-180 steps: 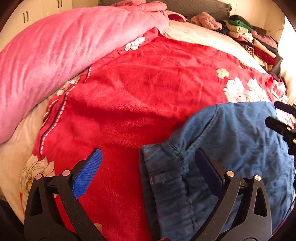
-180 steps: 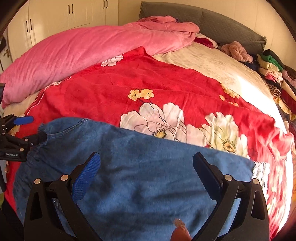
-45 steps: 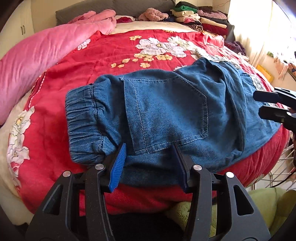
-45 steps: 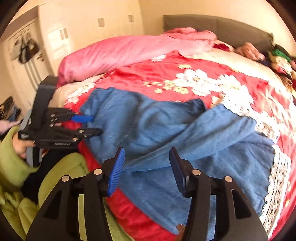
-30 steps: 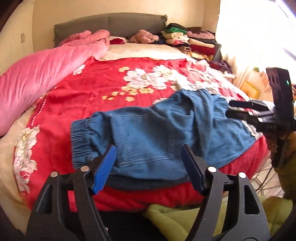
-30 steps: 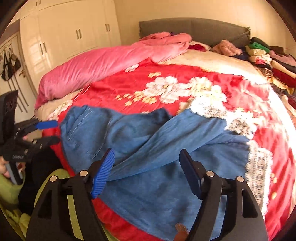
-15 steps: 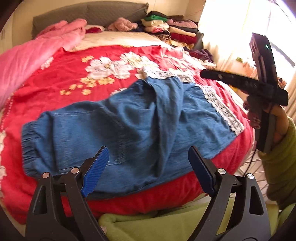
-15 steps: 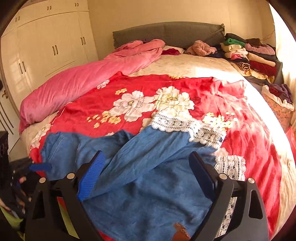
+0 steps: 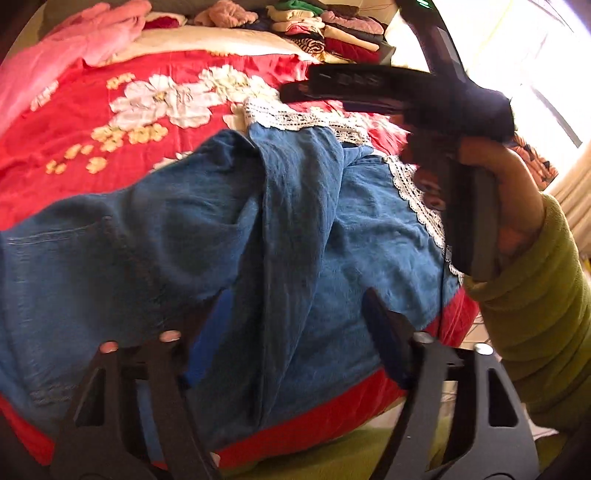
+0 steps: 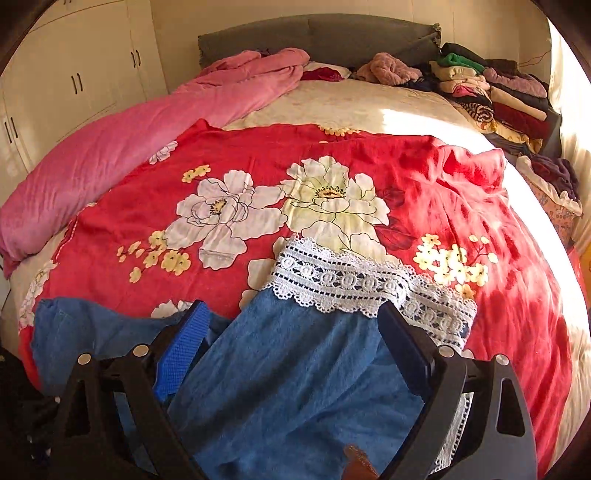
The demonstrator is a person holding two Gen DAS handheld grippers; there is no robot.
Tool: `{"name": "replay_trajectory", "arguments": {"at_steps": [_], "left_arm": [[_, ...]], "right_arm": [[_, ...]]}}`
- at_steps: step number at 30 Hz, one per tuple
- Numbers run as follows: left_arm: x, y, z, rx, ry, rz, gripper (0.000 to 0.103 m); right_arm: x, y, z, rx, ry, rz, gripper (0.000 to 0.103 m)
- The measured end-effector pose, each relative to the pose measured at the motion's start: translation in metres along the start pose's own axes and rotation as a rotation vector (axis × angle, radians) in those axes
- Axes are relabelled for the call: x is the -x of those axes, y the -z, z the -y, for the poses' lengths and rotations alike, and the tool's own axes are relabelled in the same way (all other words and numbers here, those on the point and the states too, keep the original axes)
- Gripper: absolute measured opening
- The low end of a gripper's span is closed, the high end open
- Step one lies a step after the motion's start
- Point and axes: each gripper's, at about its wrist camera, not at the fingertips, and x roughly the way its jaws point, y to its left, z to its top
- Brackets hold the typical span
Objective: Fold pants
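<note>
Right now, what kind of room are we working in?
Most likely a home bedroom: the jeans lie on a bed with a red floral blanket, a grey headboard, and built-in wardrobes alongside.

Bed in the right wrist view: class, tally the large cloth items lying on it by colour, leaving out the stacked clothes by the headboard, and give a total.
Blue: 1, the pants with white lace cuffs
Red: 1, the flowered blanket
Pink: 1, the quilt along the left side
Cream: 1, the sheet underneath
Total: 4
</note>
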Motion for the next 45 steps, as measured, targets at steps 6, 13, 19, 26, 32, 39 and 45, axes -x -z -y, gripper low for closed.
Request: {"name": "replay_trajectory", "arguments": {"at_steps": [6, 13, 19, 26, 32, 39, 45], "left_arm": [[-0.021, 0.012, 0.005, -0.021, 0.017, -0.025, 0.024], [-0.020, 0.018, 0.011, -0.051, 0.015, -0.010, 0.024], [-0.015, 0.020, 0.010, -0.041, 0.031, -0.004, 0.024], [-0.011, 0.018, -0.005, -0.016, 0.042, 0.001, 0.027], [-0.011, 0.019, -0.002, -0.019, 0.013, 0.018, 0.036], [-0.007, 0.021, 0.009, -0.070, -0.055, 0.025, 0.015], [0.001, 0.019, 0.014, -0.130, -0.119, 0.041, 0.002]], "right_arm": [[-0.045, -0.020, -0.006, -0.019, 0.024, -0.068, 0.092], [-0.082, -0.034, -0.018, 0.007, 0.091, -0.075, 0.087], [-0.093, -0.033, -0.009, 0.032, 0.149, -0.089, 0.032], [-0.032, -0.023, 0.018, -0.028, 0.070, 0.021, 0.013], [0.035, 0.007, 0.061, -0.147, -0.003, 0.080, 0.011], [0.101, 0.059, 0.109, -0.246, -0.009, 0.112, 0.011], [0.141, 0.100, 0.139, -0.314, -0.032, 0.115, 0.011]]}}
